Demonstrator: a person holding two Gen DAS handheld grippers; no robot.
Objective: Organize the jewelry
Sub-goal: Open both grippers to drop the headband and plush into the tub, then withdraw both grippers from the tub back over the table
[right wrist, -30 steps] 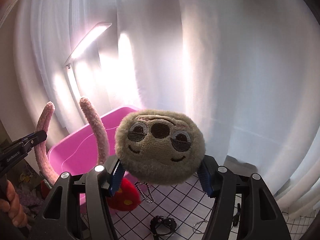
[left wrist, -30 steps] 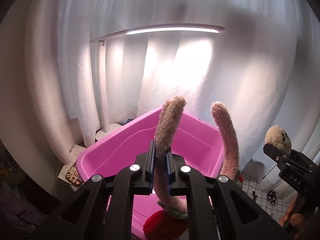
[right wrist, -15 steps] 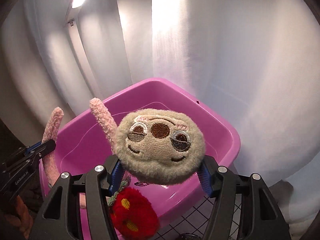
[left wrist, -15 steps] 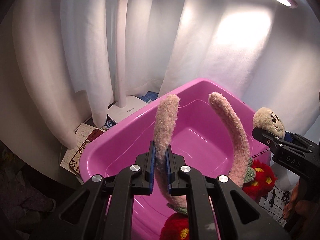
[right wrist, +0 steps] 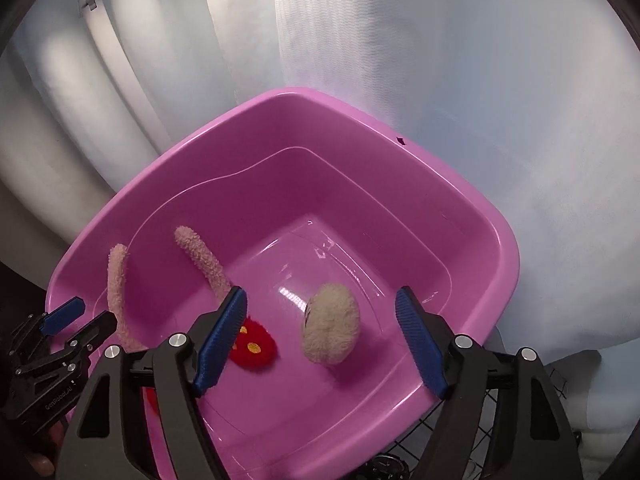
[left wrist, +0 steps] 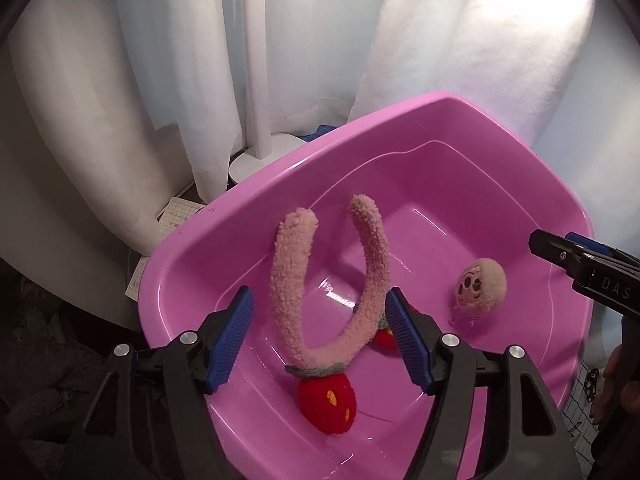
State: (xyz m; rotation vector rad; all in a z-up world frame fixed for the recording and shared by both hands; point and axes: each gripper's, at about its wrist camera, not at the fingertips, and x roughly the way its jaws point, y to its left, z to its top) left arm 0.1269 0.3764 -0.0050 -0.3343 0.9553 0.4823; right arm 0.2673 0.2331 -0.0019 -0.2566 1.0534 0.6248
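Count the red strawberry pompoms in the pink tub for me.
2. One strawberry pompom sits at the headband's near bend, between the left tongs' open jaws; a second pompom is mostly hidden behind their right finger. More could be hidden in the tub.

Magenta-pink tub (left wrist: 192, 248); pale pink fuzzy headband (left wrist: 292, 280), red yellow-dotted strawberries (left wrist: 326, 404); beige plush (right wrist: 330, 328); white curtain (right wrist: 400, 40).
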